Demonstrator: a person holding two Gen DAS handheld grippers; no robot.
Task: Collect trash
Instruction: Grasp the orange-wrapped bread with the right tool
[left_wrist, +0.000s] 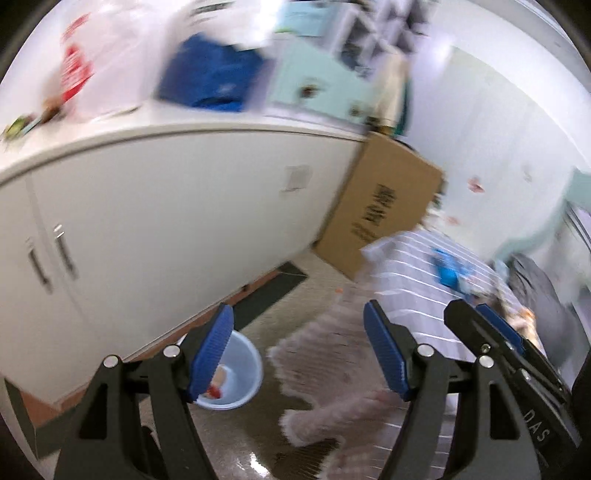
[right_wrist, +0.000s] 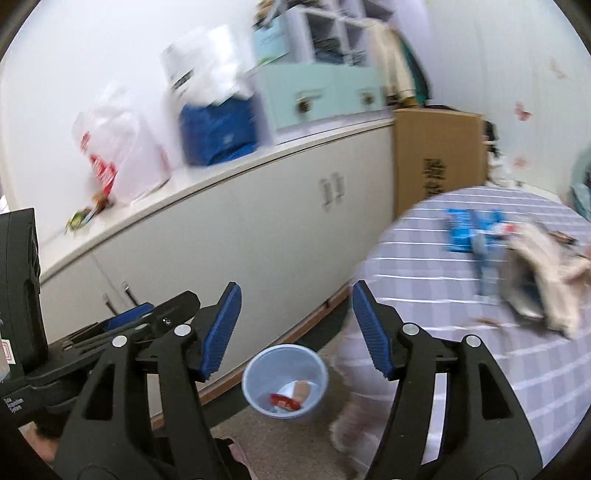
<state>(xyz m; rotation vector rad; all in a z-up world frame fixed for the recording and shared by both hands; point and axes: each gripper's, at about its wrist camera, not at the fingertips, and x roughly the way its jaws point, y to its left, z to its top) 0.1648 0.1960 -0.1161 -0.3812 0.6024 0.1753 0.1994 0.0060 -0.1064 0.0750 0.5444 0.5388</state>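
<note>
Part of the trash already lies in the pale blue bin (right_wrist: 284, 380) on the floor beside the bench (right_wrist: 517, 350): a red wrapper (right_wrist: 284, 401) and a tan scrap (right_wrist: 301, 389). Blue packets (right_wrist: 472, 230) and crumpled wrappers (right_wrist: 543, 273) remain on the bench. Left hand-held gripper (left_wrist: 299, 354) and right hand-held gripper (right_wrist: 295, 328) hang released, grasping nothing.

Right hand-held gripper (right_wrist: 295, 328) hangs empty, blue pads apart. Below, on the floor: pale blue bin (right_wrist: 285, 380) holding a red wrapper (right_wrist: 284, 401). Right: round table, lilac checked cloth (right_wrist: 461, 332), blue packets (right_wrist: 469, 230) and crumpled litter at far side. Far left: white counter (right_wrist: 207, 206) carrying bags.
</note>
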